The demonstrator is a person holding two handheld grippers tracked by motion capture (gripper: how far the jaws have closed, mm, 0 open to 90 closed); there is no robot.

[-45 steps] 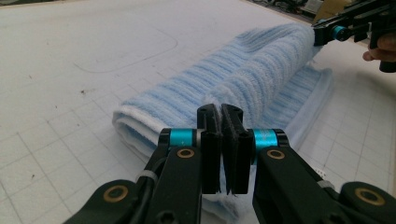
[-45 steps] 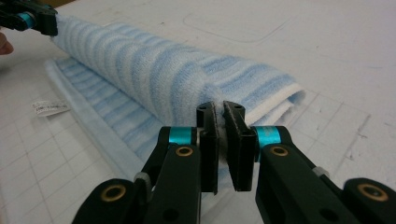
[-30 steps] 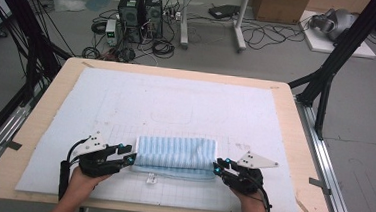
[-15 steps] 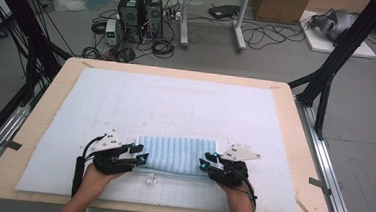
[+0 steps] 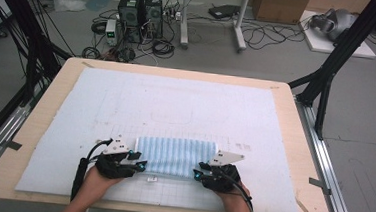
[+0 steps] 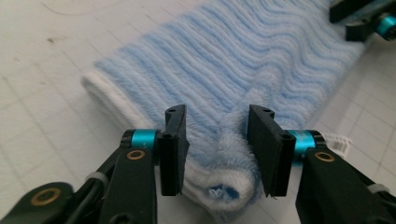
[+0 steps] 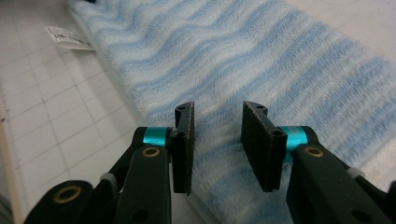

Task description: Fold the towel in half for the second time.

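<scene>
A folded towel point(image 5: 175, 155) with light-blue and white stripes lies flat near the front of the white foam mat point(image 5: 176, 100). My left gripper point(image 5: 137, 161) sits at the towel's near-left corner. In the left gripper view, that gripper point(image 6: 217, 116) has its jaws apart around a raised, rolled fold of the towel point(image 6: 233, 60), without squeezing it. My right gripper point(image 5: 199, 170) is at the near-right corner. In the right gripper view, that gripper point(image 7: 218, 112) hovers low over the towel point(image 7: 257, 56); its jaws have just been opening, with only the flat towel below the gap.
A small white label point(image 5: 152, 179) sticks out from the towel's front edge onto the gridded mat. The mat covers most of a wooden table point(image 5: 293, 143). Beyond it the floor holds computer cases point(image 5: 140, 7), cables and black frame legs point(image 5: 328, 75).
Both hands have slid inward along the towel's front edge, toward each other, and now sit at its near corners. The towel itself lies as before.
</scene>
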